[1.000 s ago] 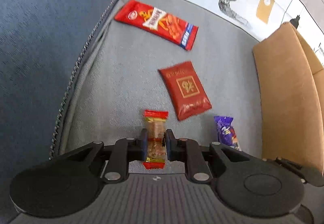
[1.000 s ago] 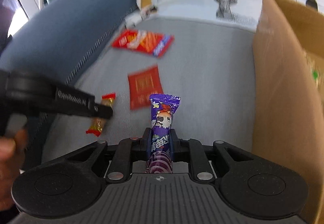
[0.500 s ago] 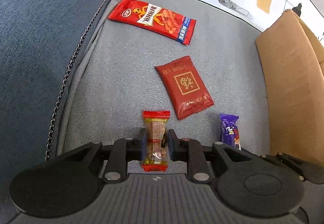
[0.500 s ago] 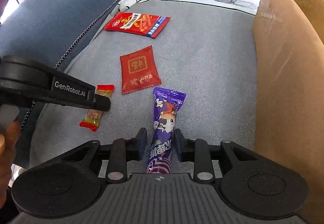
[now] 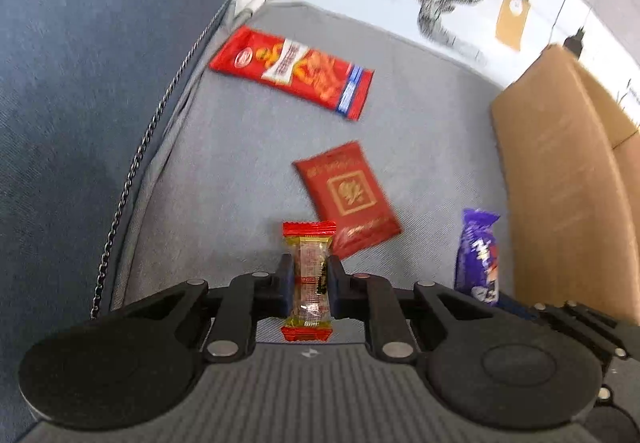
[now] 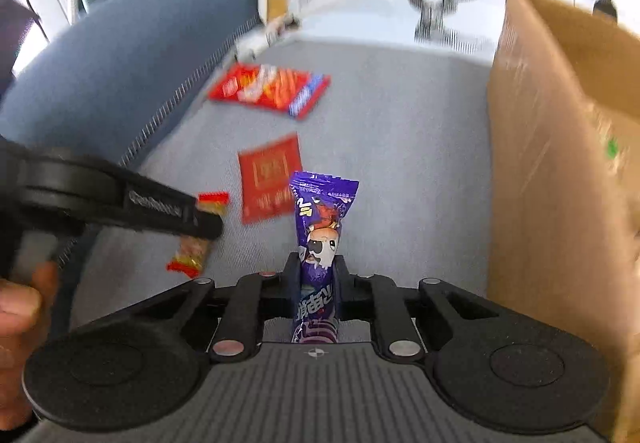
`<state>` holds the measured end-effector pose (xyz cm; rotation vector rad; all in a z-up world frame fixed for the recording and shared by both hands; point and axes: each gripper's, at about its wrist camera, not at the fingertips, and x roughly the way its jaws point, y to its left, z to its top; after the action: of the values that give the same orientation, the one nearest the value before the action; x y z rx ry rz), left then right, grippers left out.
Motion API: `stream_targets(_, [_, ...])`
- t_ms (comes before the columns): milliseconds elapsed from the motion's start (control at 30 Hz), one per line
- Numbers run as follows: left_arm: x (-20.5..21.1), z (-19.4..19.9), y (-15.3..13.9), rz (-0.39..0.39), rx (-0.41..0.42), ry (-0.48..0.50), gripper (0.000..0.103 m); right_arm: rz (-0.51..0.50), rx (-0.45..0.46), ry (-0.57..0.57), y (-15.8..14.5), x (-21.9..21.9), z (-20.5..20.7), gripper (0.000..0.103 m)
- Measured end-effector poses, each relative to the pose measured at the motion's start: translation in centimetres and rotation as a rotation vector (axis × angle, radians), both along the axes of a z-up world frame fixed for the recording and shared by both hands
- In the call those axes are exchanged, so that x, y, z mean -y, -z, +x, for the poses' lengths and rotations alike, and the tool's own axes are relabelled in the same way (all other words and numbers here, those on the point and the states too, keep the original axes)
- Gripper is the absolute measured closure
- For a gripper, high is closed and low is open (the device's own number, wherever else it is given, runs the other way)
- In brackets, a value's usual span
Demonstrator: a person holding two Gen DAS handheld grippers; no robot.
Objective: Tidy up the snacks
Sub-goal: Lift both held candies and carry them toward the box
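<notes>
A grey sofa seat (image 5: 248,147) holds scattered snacks. The left gripper (image 5: 308,285) clamps a small candy (image 5: 308,275); the right gripper (image 6: 318,283) clamps a purple packet (image 6: 320,227). Likely next: carrying both over the cardboard box (image 6: 560,163) wall at right.

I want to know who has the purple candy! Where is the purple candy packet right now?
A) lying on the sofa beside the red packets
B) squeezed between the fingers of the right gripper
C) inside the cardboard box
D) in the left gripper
B: in the right wrist view the purple candy packet stands up between the closed fingers of the right gripper, lifted off the sofa.
</notes>
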<state>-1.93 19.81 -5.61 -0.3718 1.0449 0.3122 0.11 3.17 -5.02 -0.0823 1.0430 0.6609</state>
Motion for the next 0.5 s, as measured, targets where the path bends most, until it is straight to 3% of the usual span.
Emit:
stream_targets(333, [1.0,-1.1,-5.0,0.011,0.175,-0.077,0.086,0.133,0.249,0.007,-7.2,4.4,0.3,0.087])
stream_targets(500, [2.2,-0.7,-6.5,0.013,0.221,-0.07,0.086,0.186,0.369,0.004,-11.3,7.9,1.3,0.087])
